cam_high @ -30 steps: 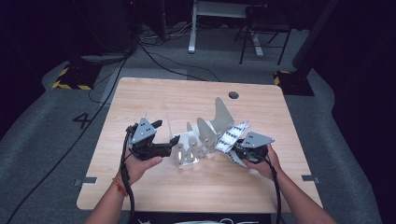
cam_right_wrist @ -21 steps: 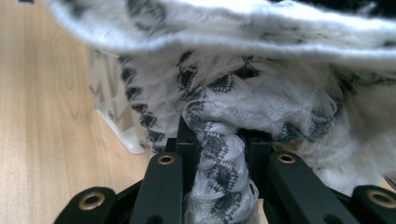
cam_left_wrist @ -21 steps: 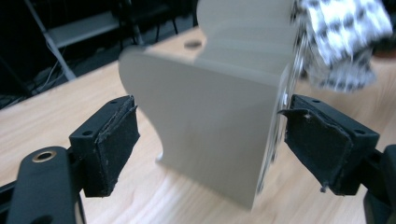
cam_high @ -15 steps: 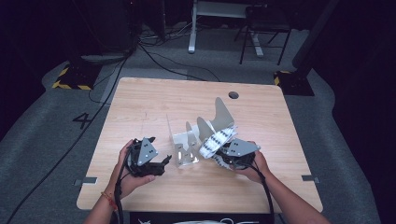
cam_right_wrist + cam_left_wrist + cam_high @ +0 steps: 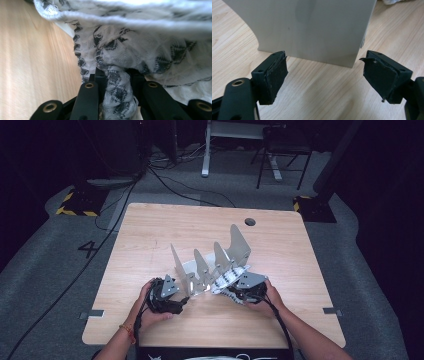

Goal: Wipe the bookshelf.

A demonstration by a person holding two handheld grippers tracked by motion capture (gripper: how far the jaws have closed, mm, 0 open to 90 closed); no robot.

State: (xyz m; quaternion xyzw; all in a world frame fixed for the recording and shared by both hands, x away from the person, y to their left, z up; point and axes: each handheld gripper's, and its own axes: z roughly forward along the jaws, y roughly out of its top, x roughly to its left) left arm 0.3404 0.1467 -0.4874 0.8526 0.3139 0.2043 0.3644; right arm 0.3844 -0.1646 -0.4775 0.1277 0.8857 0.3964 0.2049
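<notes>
A grey metal rack [image 5: 235,245] with several upright curved dividers stands on the wooden table [image 5: 160,235]. A white cloth with a black pattern [image 5: 227,279] drapes against the rack's right end. My right gripper [image 5: 234,290] is shut on a bunched fold of that cloth [image 5: 116,82], which spreads above the jaws. My left gripper [image 5: 184,302] is low at the rack's near left end. It is open [image 5: 324,75], its pads [image 5: 275,75] wide apart, with a grey divider plate [image 5: 312,27] standing just beyond them and bare table between.
A round cable hole [image 5: 250,222] is in the table's far right part. Bare wood lies behind the rack and along the near edge [image 5: 210,340]. Cables [image 5: 175,180], a chair base [image 5: 277,165] and black-yellow floor markers [image 5: 75,202] lie beyond the table.
Both hands have drawn nearer to the front edge. My left gripper has turned and dropped from beside the rack to its near left corner. The right gripper still holds the cloth.
</notes>
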